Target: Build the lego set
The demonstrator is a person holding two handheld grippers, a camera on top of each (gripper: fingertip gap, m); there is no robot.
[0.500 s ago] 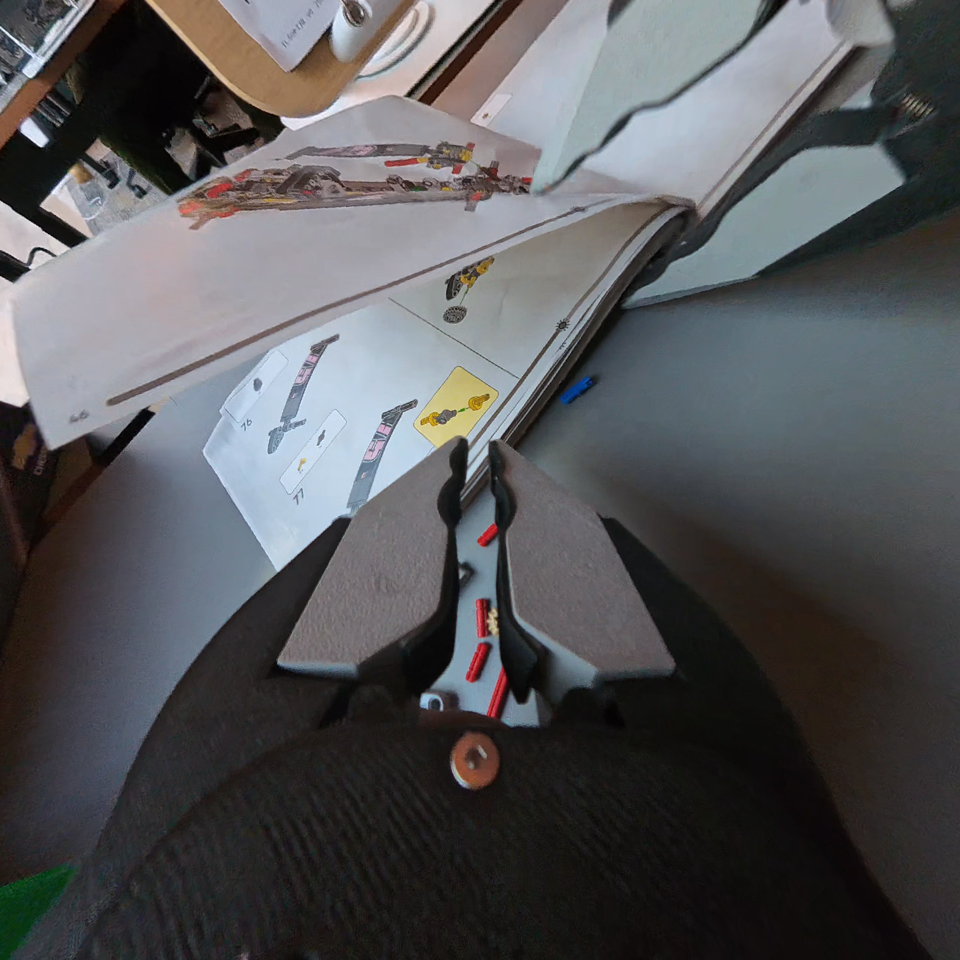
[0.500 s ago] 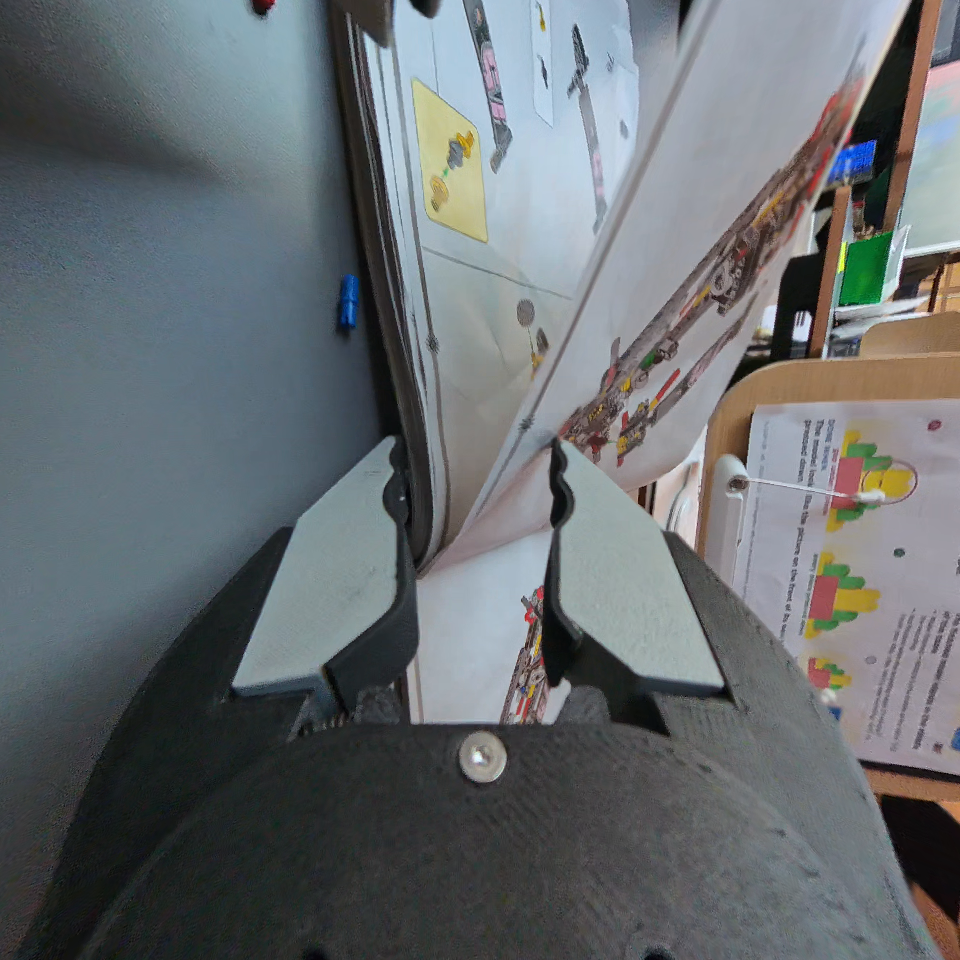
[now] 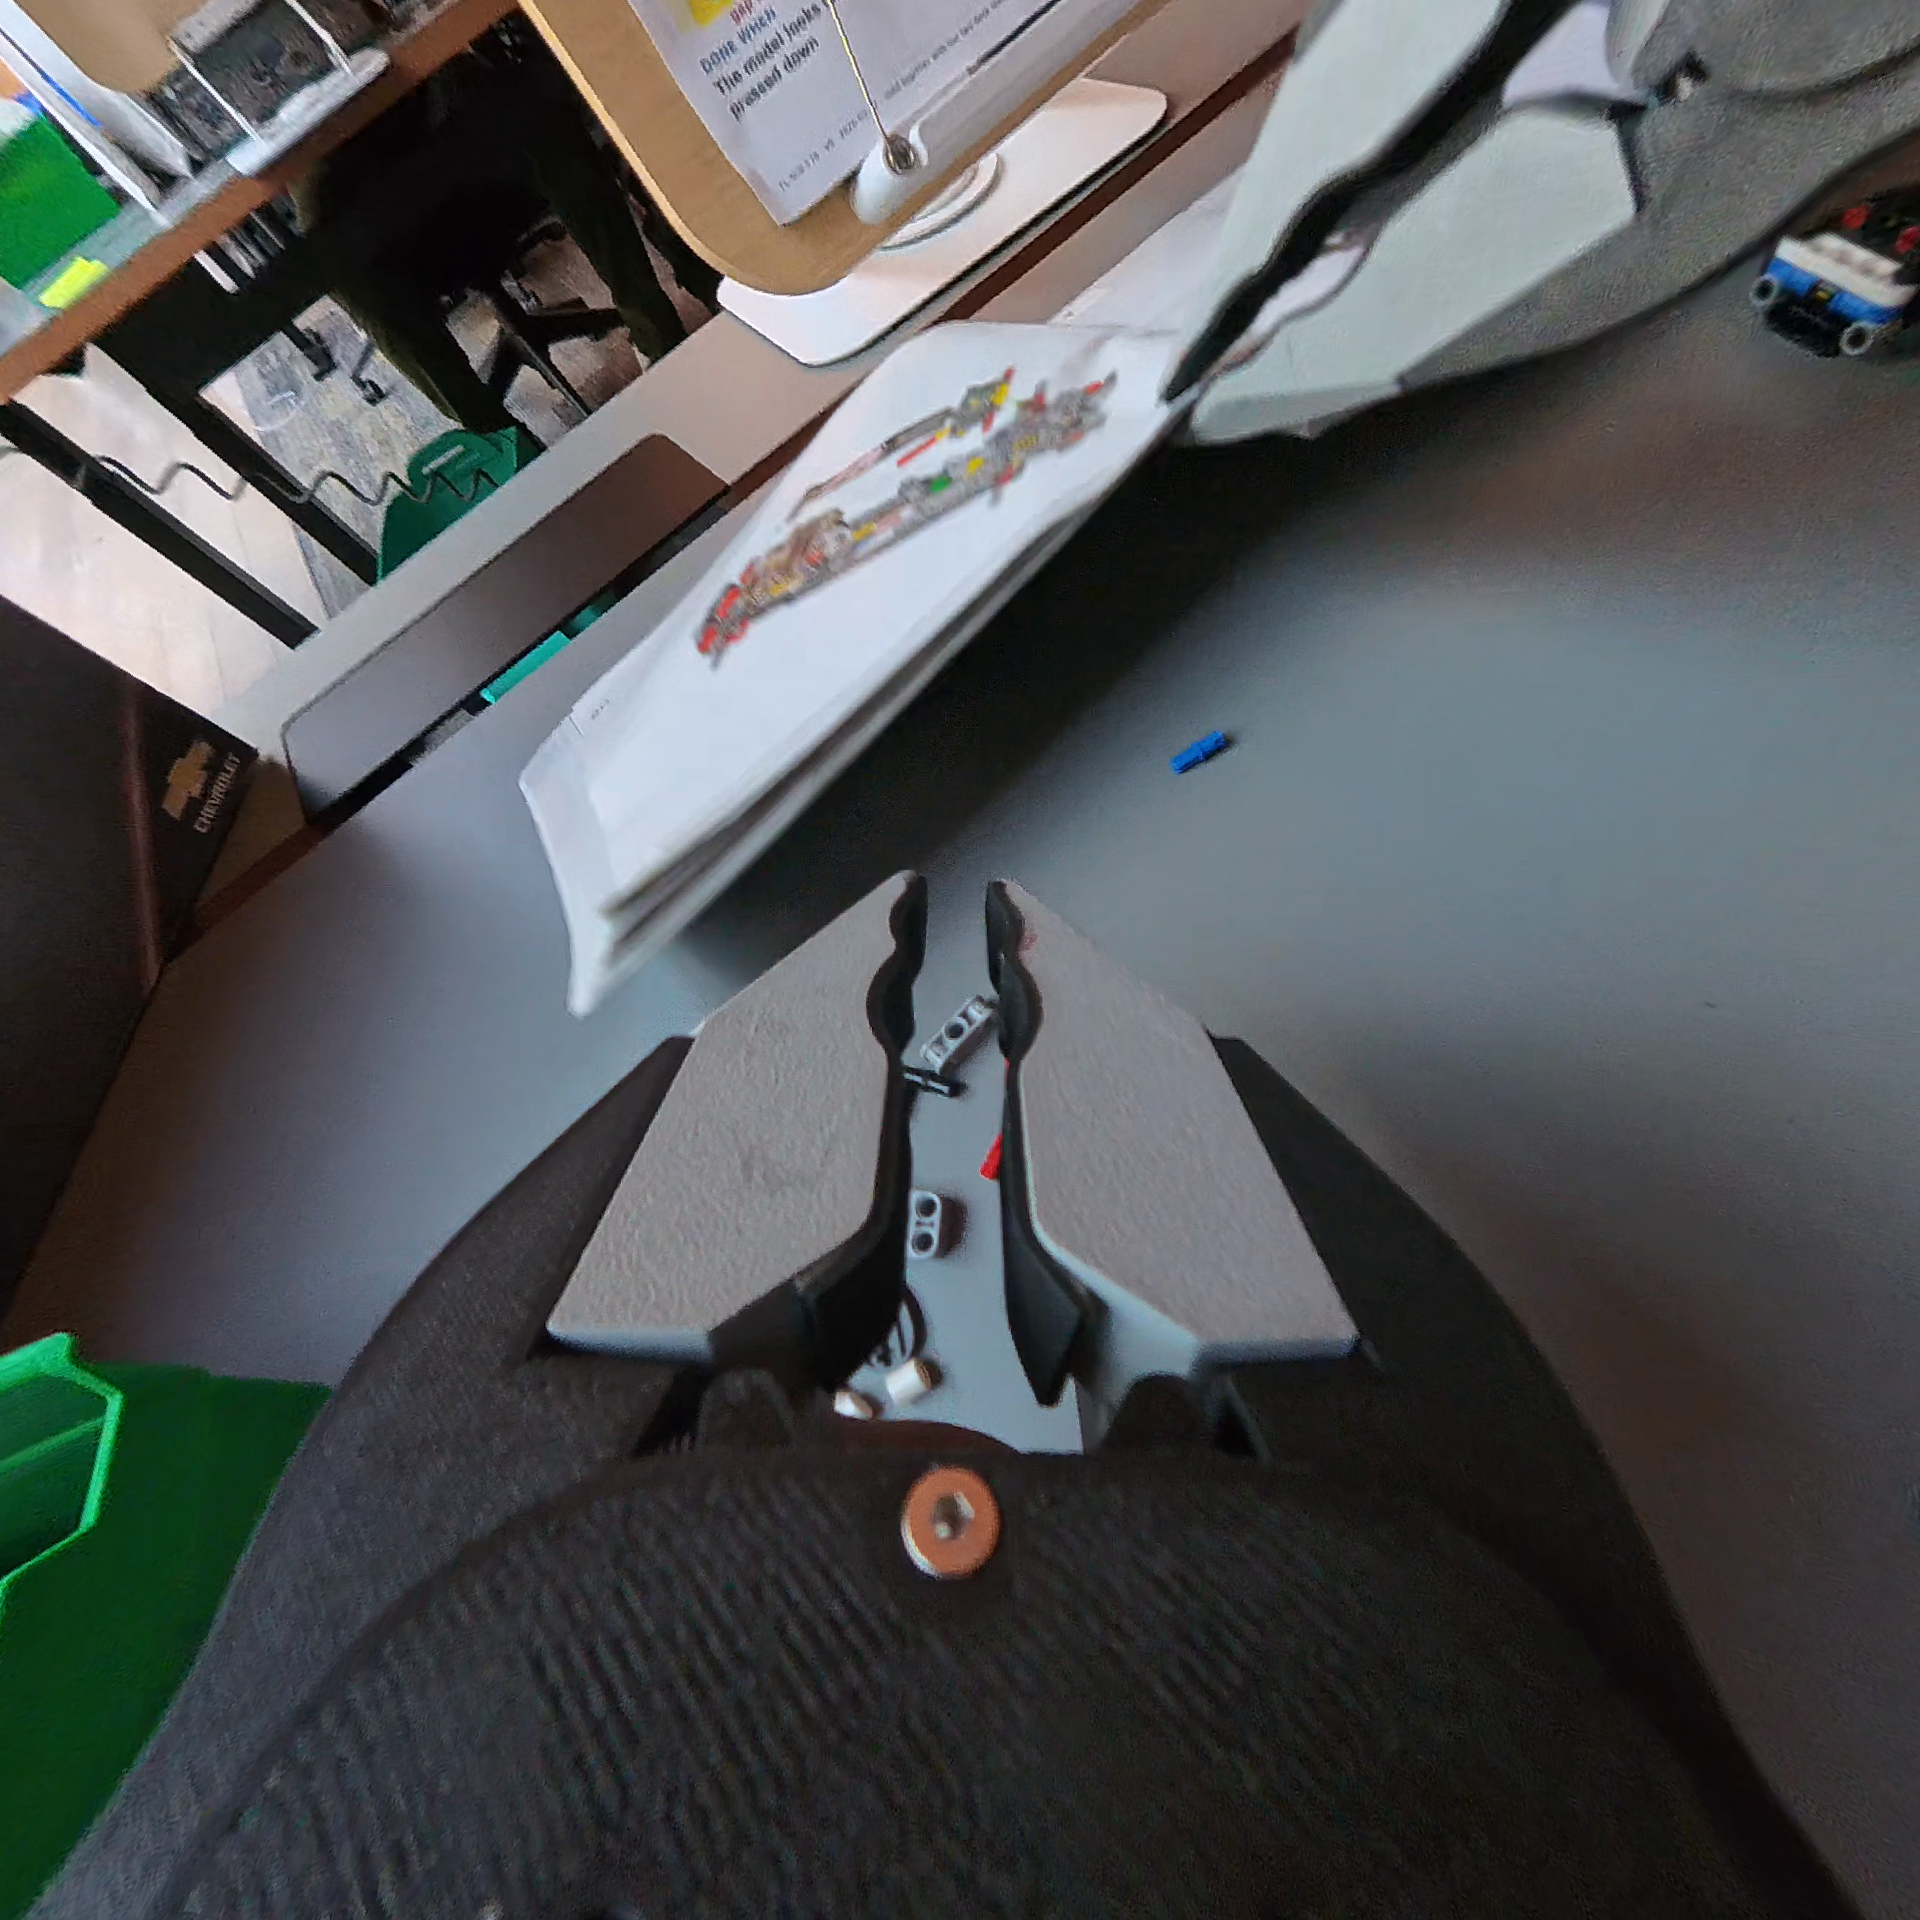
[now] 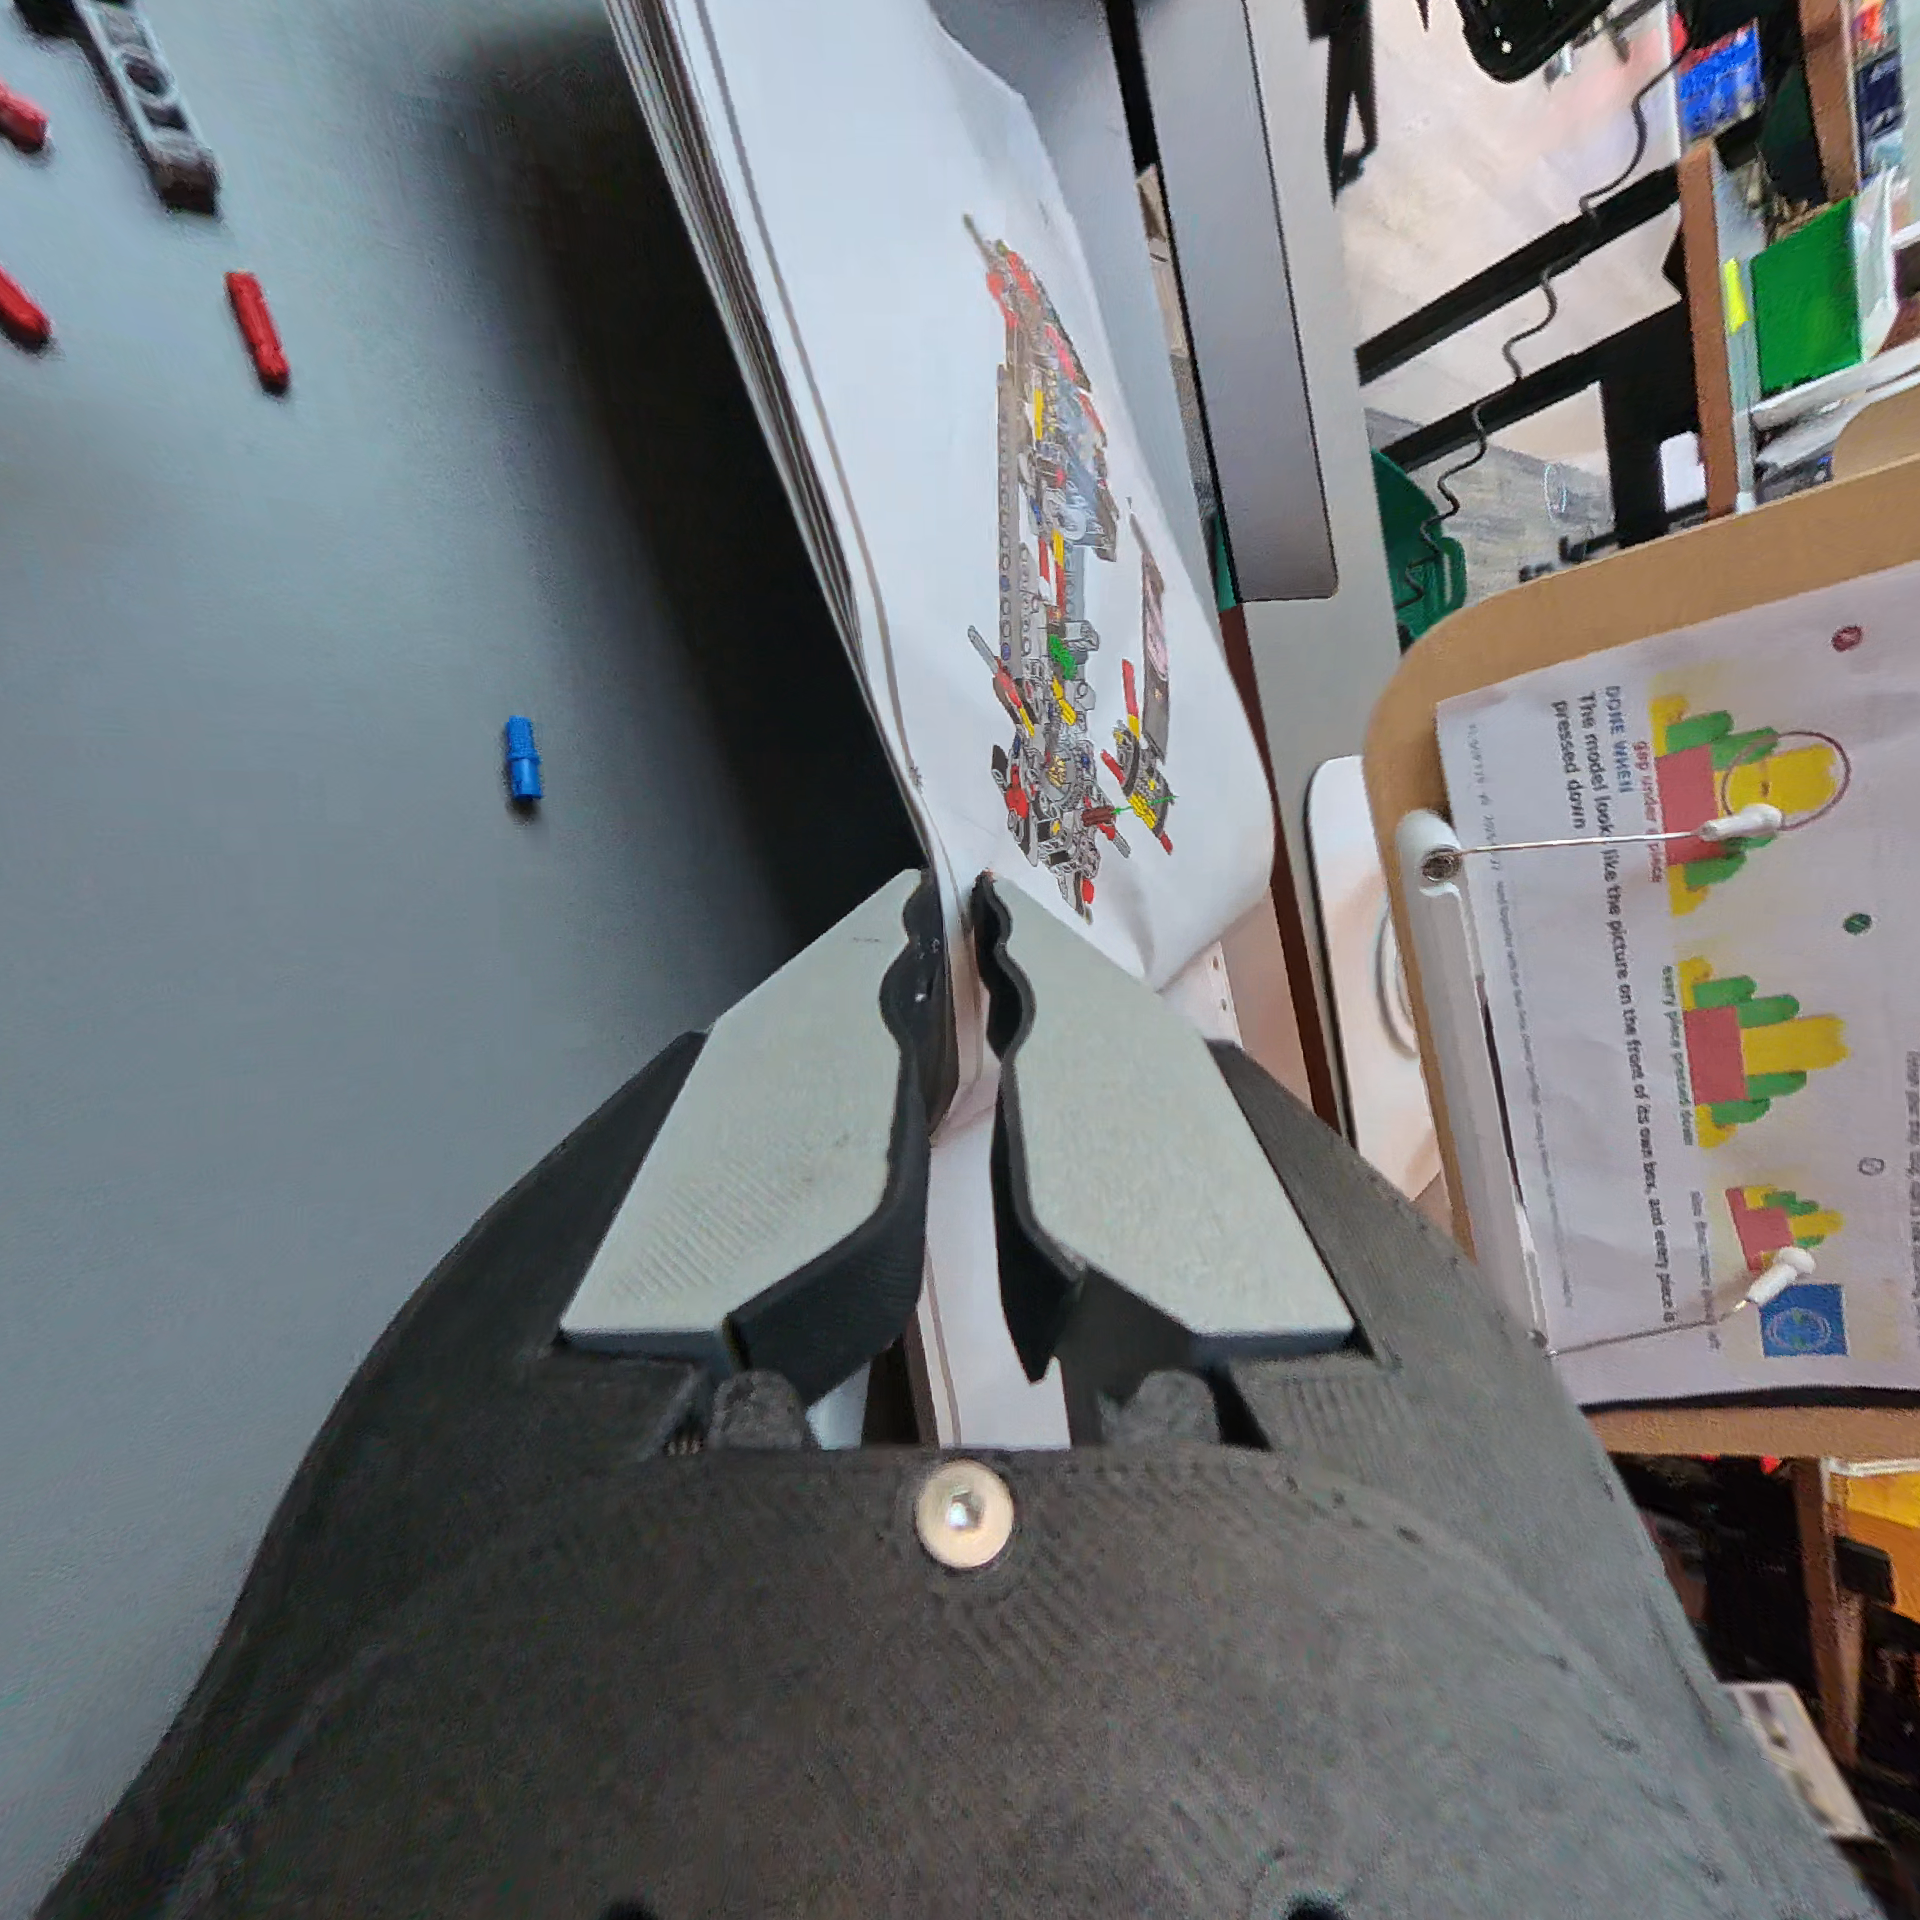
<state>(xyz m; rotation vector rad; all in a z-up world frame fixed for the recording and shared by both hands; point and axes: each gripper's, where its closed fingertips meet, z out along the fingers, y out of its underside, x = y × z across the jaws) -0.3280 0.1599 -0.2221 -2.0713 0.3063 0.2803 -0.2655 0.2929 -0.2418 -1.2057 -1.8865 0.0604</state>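
The right hand-held gripper [image 4: 958, 899] is clamped on the near edge of an instruction booklet [image 4: 935, 436], lifted off the grey surface [image 4: 312, 935]. The left hand-held gripper [image 3: 956, 899], slightly parted and empty, hovers over small building pieces [image 3: 958, 1031].

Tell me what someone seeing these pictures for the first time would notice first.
Most striking is the building-instruction booklet, lifted off the grey table with the right claw pinched on its near edge. The left claw hovers slightly apart above small loose parts, including a grey holed brick piece. A lone blue pin lies on the table to the booklet's right in the left wrist view.
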